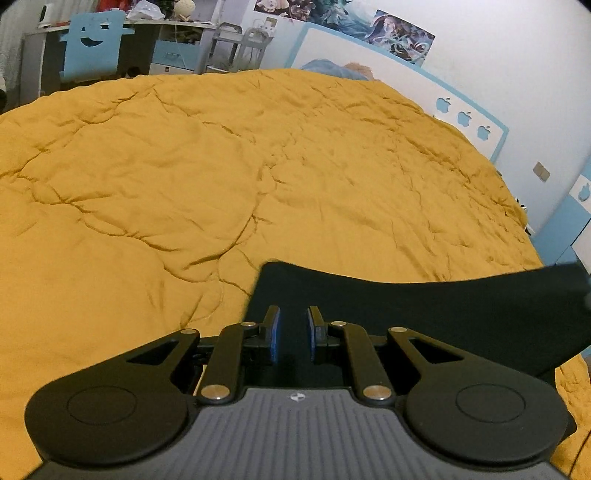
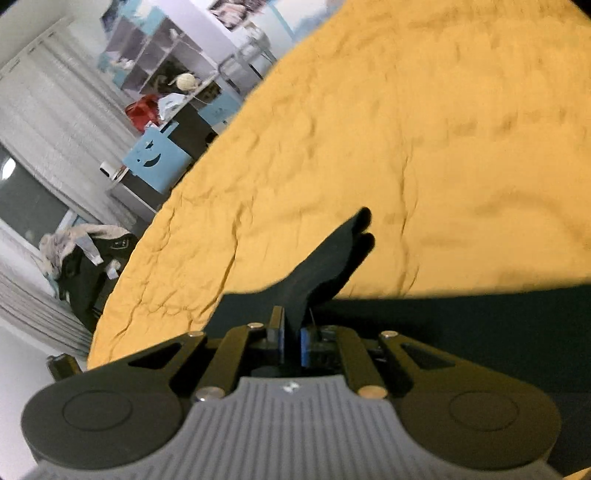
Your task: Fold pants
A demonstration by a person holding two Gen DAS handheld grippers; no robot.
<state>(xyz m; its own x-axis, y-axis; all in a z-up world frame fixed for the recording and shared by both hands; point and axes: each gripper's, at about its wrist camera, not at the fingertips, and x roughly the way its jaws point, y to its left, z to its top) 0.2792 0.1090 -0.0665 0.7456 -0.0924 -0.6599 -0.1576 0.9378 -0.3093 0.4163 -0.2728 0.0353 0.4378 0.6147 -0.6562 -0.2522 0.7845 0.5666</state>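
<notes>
One pair of dark, near-black fabric pants (image 1: 424, 310) lay at the near edge of a wide, wrinkled mustard-yellow quilt (image 1: 221, 177) that covered the bed. In the left wrist view the cloth stretched as a taut dark band from the left gripper (image 1: 293, 332) out to the right edge of the picture, its upper hem lifted clear of the quilt.

The left gripper's two black fingers with blue pads (image 1: 275, 334) stood only narrowly apart, with dark cloth filling the gap between them — whether the pads actually pressed on it could not be told from this angle.

In the right wrist view the right gripper (image 2: 293, 341) was closed down on a pinch of the same pants (image 2: 461, 325); a fold of the fabric rose out from between its two blue pads (image 2: 304, 345) and fanned up into a point over the quilt (image 2: 406, 129). The rest of the garment ran off to the right as a broad dark sheet. That view was tilted and somewhat blurred.

Around the bed there was one light-blue chair back with a cut-out smiling face (image 1: 94, 40), one desk (image 1: 173, 27) piled with clutter, and a white-and-blue headboard bearing three apple-shaped cut-outs (image 1: 463, 119). On the wall above hung two posters (image 1: 400, 35). The right view also showed grey curtains (image 2: 55, 110) and one heap of clothes (image 2: 85, 258) on the floor side.
</notes>
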